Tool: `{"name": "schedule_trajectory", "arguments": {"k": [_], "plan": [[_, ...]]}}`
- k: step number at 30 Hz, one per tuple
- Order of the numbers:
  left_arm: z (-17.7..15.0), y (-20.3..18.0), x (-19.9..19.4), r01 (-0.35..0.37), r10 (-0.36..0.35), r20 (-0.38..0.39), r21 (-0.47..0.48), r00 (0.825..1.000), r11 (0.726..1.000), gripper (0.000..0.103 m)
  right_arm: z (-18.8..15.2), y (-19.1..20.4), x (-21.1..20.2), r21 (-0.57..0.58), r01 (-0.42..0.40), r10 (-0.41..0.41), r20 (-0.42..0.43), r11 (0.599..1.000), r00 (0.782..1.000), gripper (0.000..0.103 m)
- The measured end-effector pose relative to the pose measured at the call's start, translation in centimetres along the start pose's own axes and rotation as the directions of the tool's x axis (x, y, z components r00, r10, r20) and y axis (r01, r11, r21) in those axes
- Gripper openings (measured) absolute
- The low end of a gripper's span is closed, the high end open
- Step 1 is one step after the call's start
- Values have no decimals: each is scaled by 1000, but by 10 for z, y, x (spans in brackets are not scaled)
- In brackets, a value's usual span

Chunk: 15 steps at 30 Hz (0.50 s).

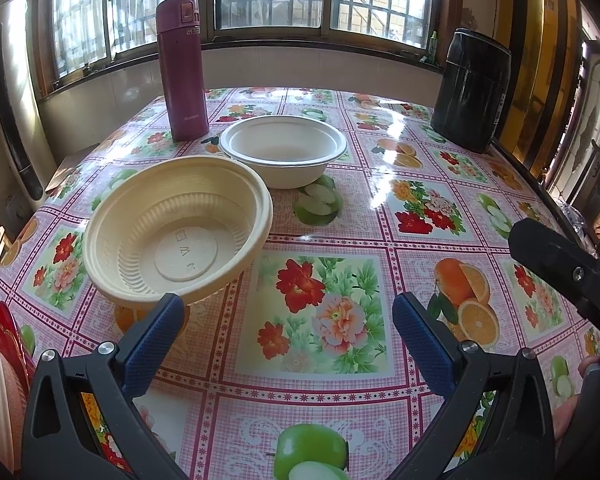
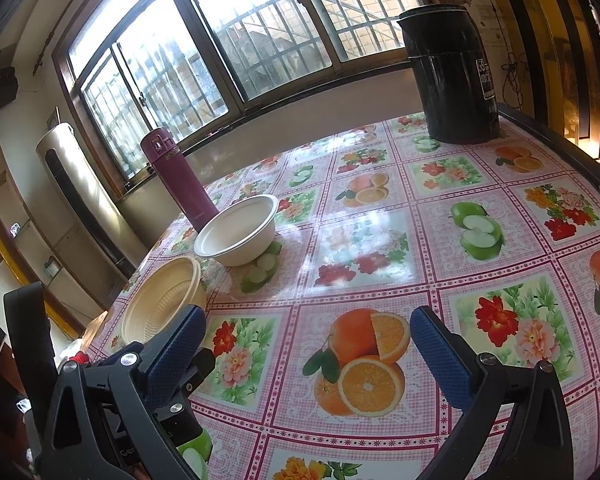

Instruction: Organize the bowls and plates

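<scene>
A ribbed cream plastic bowl (image 1: 176,232) sits tilted on the table at the left, just ahead of my left gripper's left fingertip. A white paper bowl (image 1: 284,152) stands upright behind it, touching or nearly touching its rim. My left gripper (image 1: 288,312) is open and empty, low over the tablecloth. In the right wrist view the cream bowl (image 2: 162,300) lies at the left and the white bowl (image 2: 240,232) beyond it. My right gripper (image 2: 308,328) is open and empty above an orange print. A stack of red and white plates (image 1: 0,368) shows at the left edge.
A maroon thermos (image 1: 182,68) stands behind the bowls. A black cylindrical container (image 1: 474,88) stands at the far right corner. The table (image 1: 420,208) has a fruit-and-flower cloth and a dark right edge. Windows run along the back wall.
</scene>
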<state>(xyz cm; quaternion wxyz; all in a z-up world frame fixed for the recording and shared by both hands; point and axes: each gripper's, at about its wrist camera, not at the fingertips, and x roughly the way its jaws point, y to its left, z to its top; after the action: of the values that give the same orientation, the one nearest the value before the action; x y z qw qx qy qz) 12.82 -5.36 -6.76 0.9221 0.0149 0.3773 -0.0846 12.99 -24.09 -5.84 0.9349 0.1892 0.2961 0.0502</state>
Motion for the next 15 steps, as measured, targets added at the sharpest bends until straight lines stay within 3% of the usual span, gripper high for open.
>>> {"name": "schedule_trajectory", "arguments": {"k": [11, 15], "plan": [[-1, -3, -8, 4, -4, 3, 15, 1000, 1000, 103, 0, 0, -1, 5, 3, -3, 3, 1000, 1000, 103], [-3, -1, -18, -55, 55, 5, 56, 998, 997, 103, 0, -1, -2, 5, 9, -9, 8, 1000, 1000, 103]]}}
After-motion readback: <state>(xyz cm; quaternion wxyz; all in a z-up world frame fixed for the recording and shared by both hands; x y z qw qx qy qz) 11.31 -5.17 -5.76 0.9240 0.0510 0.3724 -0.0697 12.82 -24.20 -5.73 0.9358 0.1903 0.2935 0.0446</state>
